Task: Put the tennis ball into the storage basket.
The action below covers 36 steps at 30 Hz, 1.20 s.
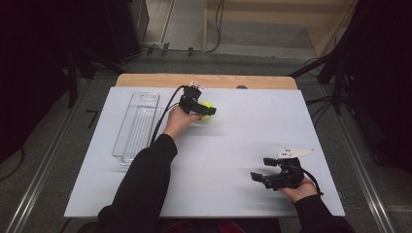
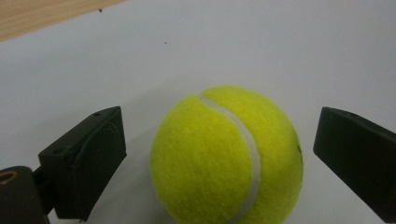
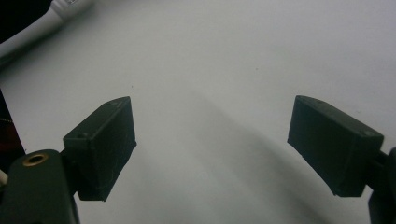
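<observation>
Yellow tennis ball point(image 2: 226, 156) between spread left tongs point(image 2: 219, 154), untouched.

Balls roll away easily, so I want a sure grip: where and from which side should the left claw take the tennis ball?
Grip the tennis ball across its widest middle, coming level along the table. The left claw already straddles it, jaws open with gaps either side; the round shape probably slips from any higher hold.

A yellow-green tennis ball point(image 2: 226, 156) with a white seam lies on the white table point(image 1: 243, 131), between black fingers point(image 2: 86, 161).
</observation>
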Each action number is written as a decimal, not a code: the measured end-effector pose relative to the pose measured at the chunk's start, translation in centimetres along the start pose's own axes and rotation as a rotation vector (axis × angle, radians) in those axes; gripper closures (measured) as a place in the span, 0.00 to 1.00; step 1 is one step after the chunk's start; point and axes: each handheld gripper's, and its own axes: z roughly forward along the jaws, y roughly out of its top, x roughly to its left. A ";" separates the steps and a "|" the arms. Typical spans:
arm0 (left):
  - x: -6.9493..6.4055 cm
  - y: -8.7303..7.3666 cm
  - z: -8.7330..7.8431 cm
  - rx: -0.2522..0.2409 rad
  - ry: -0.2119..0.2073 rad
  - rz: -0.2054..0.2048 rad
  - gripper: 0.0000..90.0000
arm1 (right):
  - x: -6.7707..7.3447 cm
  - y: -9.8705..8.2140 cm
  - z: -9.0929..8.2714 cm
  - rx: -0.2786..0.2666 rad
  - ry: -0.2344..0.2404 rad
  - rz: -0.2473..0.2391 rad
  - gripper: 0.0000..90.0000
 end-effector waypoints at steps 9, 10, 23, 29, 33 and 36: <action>0.0 -1.3 1.2 0.017 0.003 -0.011 0.03 | 0.0 0.0 0.0 0.001 -0.001 0.000 0.15; 0.0 -1.4 1.2 0.015 0.005 -0.003 0.03 | 0.0 0.0 0.0 0.000 -0.001 -0.001 0.15; -0.6 -1.8 0.9 -0.002 0.054 0.061 0.29 | 0.0 0.0 0.0 -0.001 -0.003 0.000 0.15; -1.0 -1.7 0.8 0.006 0.074 0.089 0.30 | 0.0 0.0 0.0 -0.002 -0.003 0.000 0.15; -1.1 -1.5 0.3 0.013 0.040 0.085 0.30 | 0.0 0.0 0.0 -0.001 -0.003 0.002 0.15; -1.3 -1.3 -0.2 0.022 0.029 0.082 0.30 | 0.0 0.0 0.0 -0.001 -0.003 0.002 0.15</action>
